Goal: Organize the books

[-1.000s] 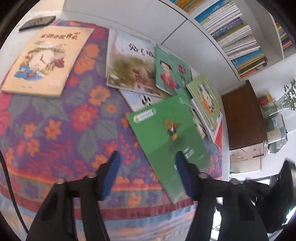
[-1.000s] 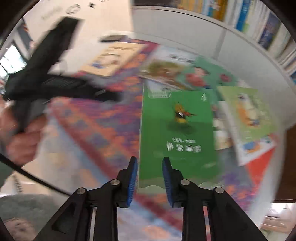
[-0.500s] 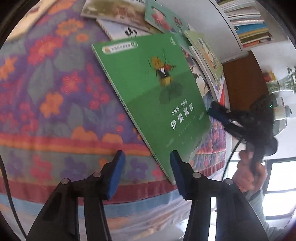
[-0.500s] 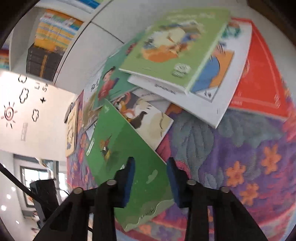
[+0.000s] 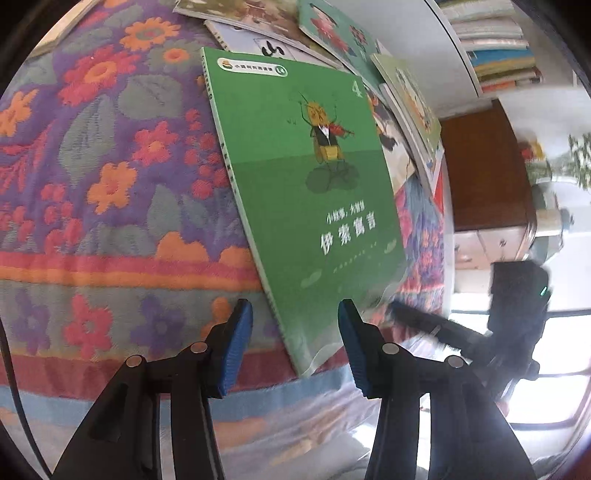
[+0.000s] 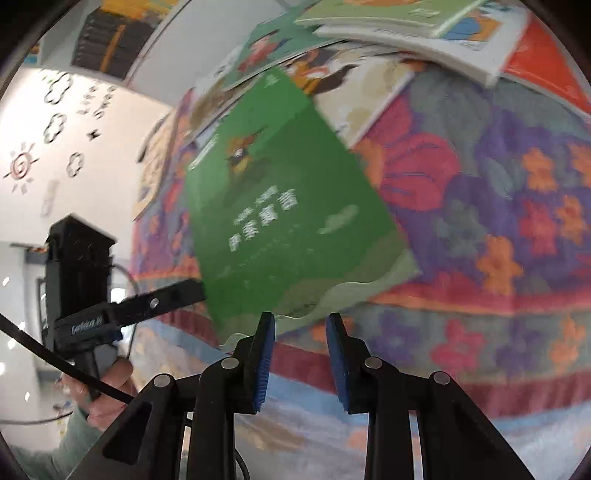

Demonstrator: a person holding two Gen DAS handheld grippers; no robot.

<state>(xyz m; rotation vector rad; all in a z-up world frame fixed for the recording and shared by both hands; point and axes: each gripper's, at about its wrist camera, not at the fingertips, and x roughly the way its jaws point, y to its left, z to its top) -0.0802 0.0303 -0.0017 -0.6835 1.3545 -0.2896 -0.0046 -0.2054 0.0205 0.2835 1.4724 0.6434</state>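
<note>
A green picture book (image 5: pixel 306 192) with a cricket on its cover lies on the flowered tablecloth (image 5: pixel 103 192), its near corner past the table's front edge. It also shows in the right wrist view (image 6: pixel 284 221). My left gripper (image 5: pixel 295 343) is open, its jaws on either side of the book's near left corner. My right gripper (image 6: pixel 299 347) is open just in front of the book's near edge, empty. Several more books (image 5: pixel 325 33) overlap behind the green one.
A bookshelf (image 5: pixel 491 48) full of books runs along the back right. A brown wooden cabinet (image 5: pixel 484 166) stands right of the table. The other gripper shows in each view: the right one (image 5: pixel 476 332) and the left one (image 6: pixel 96 306).
Both grippers have closed in on the green book's near edge. The right gripper has swung round to the book's near right corner. The book's near corner has lifted slightly.
</note>
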